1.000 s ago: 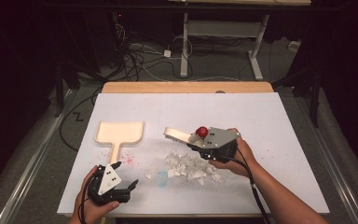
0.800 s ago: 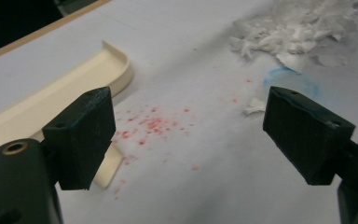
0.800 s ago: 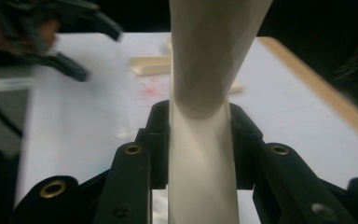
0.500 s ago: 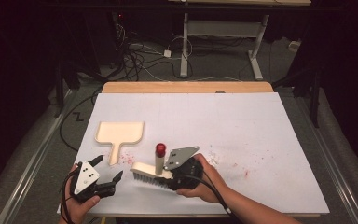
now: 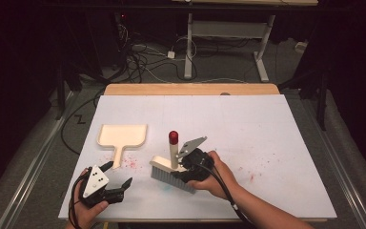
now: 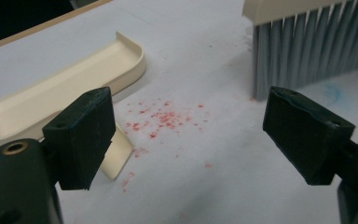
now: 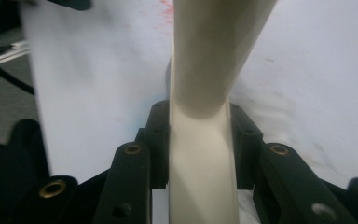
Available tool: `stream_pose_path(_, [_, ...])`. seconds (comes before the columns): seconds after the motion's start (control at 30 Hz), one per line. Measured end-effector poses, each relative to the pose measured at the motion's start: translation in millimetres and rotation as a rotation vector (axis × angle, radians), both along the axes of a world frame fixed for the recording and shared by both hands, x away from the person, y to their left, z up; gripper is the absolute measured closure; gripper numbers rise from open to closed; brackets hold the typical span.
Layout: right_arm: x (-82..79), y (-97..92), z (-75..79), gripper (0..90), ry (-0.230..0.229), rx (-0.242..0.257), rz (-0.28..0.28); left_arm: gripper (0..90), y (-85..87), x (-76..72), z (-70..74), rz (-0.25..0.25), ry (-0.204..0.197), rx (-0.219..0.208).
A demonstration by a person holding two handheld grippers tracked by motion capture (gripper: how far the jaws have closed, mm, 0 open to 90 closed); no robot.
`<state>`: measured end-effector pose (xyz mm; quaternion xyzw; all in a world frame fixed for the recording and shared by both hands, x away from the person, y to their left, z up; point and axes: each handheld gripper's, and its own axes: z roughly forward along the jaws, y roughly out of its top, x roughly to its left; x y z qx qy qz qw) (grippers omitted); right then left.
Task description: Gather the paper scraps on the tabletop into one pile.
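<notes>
We count two grippers, one dustpan, one brush and one white board on the table. At the left, the left gripper (image 5: 119,176) sits low near the board's front edge, its jaws standing wide apart with nothing between them; through the left gripper view we see bare board and a scatter of red crumbs (image 6: 165,119) in the gap. Just beyond it lies the cream dustpan (image 5: 123,135), flat on the board (image 5: 267,124), handle pointing toward the person; we see nothing inside its tray, and the red crumbs lie on the board beside the handle, not in the pan. To the right of the pan stands the brush (image 5: 169,168), grey bristles down on the board, its cream handle rising to a red tip. The right gripper (image 5: 185,167) is clamped on that handle; in the right gripper view both pads press against the cream shaft. Farther right we note a faint red smear (image 5: 252,176) on the board.
</notes>
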<state>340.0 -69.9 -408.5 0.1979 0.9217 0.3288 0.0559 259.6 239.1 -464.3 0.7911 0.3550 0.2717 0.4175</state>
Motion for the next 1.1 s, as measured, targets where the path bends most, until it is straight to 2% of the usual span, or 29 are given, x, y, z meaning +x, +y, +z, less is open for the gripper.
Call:
stream_pose_path(0.03, [0.0, 0.0, 0.0, 67.7, 0.0, 0.0, 0.0, 16.3, -1.0, -0.1, 0.0, -0.002, 0.002, 0.004])
stream_pose_path(0.13, [-2.5, -16.4, 5.4, 67.8, -0.078, -0.007, -0.048, 17.5, -3.4, -0.2, -0.3, -0.008, 0.003, 0.017])
stream_pose_path(0.27, [-6.8, -38.4, 16.2, 67.8, -0.094, 0.062, -0.045, 17.8, -5.3, 1.2, -2.2, -0.01, 0.013, 0.027])
stream_pose_path(0.33, [-10.9, -47.7, 24.3, 67.8, -0.131, 0.088, -0.05, 17.8, -6.6, 1.4, -2.7, -0.011, 0.018, 0.031])
stream_pose_path(0.43, [-15.1, -65.6, 35.8, 67.8, -0.139, 0.132, -0.051, 17.8, -8.9, 0.6, -2.7, -0.017, 0.016, 0.047])
stream_pose_path(0.57, [-20.7, -95.1, 47.1, 67.8, -0.194, 0.153, -0.077, 17.8, -12.1, 0.6, -4.2, -0.025, 0.024, 0.076])
stream_pose_path(0.7, [-28.0, -128.9, 50.6, 67.7, -0.24, 0.128, -0.109, 17.8, -15.7, 1.0, -5.6, -0.035, 0.032, 0.092])
stream_pose_path(0.8, [-30.6, -156.2, 44.8, 67.7, -0.225, 0.099, -0.139, 17.8, -18.5, 1.1, -6.6, -0.039, 0.033, 0.104])
stream_pose_path(0.87, [-31.7, -172.5, 37.8, 67.8, -0.23, 0.056, -0.18, 17.8, -20.6, 0.9, -7.0, -0.045, 0.033, 0.122])
stream_pose_path(0.9, [-32.0, -179.8, 33.6, 67.7, -0.233, 0.032, -0.204, 17.8, -21.4, 1.3, -7.0, -0.05, 0.021, 0.132])
stream_pose_path(0.97, [-31.7, -192.9, 25.4, 67.8, -0.225, 0.008, -0.258, 17.8, -23.3, 1.2, -7.2, -0.056, 0.017, 0.152])
stream_pose_path(1.03, [-29.5, -201.7, 17.8, 67.8, -0.212, -0.01, -0.309, 17.8, -24.9, 1.3, -7.6, -0.062, 0.018, 0.163])
stream_pose_path(1.1, [-26.4, -204.1, 10.6, 67.8, -0.228, -0.043, -0.36, 17.8, -26.2, 1.7, -7.6, -0.067, 0.019, 0.167])
